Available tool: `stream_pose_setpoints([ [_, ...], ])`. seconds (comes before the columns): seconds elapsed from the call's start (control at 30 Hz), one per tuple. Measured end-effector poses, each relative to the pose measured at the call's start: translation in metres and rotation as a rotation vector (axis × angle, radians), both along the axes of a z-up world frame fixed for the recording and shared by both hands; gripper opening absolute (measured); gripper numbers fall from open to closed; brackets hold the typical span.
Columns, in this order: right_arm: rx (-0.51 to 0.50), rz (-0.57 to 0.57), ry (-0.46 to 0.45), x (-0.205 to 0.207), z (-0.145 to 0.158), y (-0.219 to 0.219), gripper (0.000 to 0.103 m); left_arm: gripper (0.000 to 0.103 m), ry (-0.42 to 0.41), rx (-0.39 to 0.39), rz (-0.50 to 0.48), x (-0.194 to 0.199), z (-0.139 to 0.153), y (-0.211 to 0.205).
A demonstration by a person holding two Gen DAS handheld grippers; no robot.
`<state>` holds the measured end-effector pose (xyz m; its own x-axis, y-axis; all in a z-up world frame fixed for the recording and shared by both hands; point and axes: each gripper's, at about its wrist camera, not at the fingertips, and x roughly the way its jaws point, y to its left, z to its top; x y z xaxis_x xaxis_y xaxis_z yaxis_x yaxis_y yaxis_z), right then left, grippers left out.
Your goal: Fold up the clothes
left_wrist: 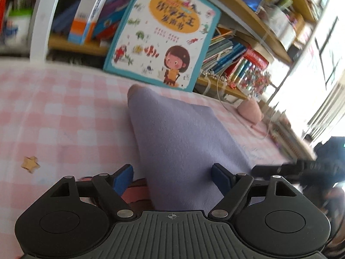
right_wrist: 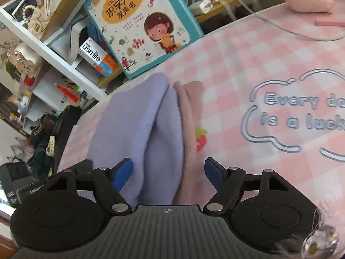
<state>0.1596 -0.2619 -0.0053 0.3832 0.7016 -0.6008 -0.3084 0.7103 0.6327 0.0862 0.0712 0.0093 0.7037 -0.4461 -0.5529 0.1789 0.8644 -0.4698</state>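
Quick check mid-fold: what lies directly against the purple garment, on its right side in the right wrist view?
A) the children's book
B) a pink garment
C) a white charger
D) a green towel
B: a pink garment lies alongside the purple garment, edges touching, on the checked cloth; the children's book stands farther back.

The left gripper (left_wrist: 172,178) stands with jaws spread wide over the lilac cloth (left_wrist: 179,138) on the pink checked tablecloth (left_wrist: 54,116); a picture book (left_wrist: 161,32) leans at upper centre.
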Motion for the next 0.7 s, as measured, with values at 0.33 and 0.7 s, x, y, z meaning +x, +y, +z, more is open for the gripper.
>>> stream_pose_setpoints([
  [0.33, -0.076, 0.054, -0.162, -0.021, 0.009, 0.024, 0.032, 0.062, -0.040, 0.057, -0.023, -0.014, -0.001, -0.018],
  [0.7, -0.157, 0.130, -0.216, -0.061, 0.016, 0.028, 0.036, 0.071, 0.021, 0.107, -0.054, -0.054, 0.011, -0.020],
])
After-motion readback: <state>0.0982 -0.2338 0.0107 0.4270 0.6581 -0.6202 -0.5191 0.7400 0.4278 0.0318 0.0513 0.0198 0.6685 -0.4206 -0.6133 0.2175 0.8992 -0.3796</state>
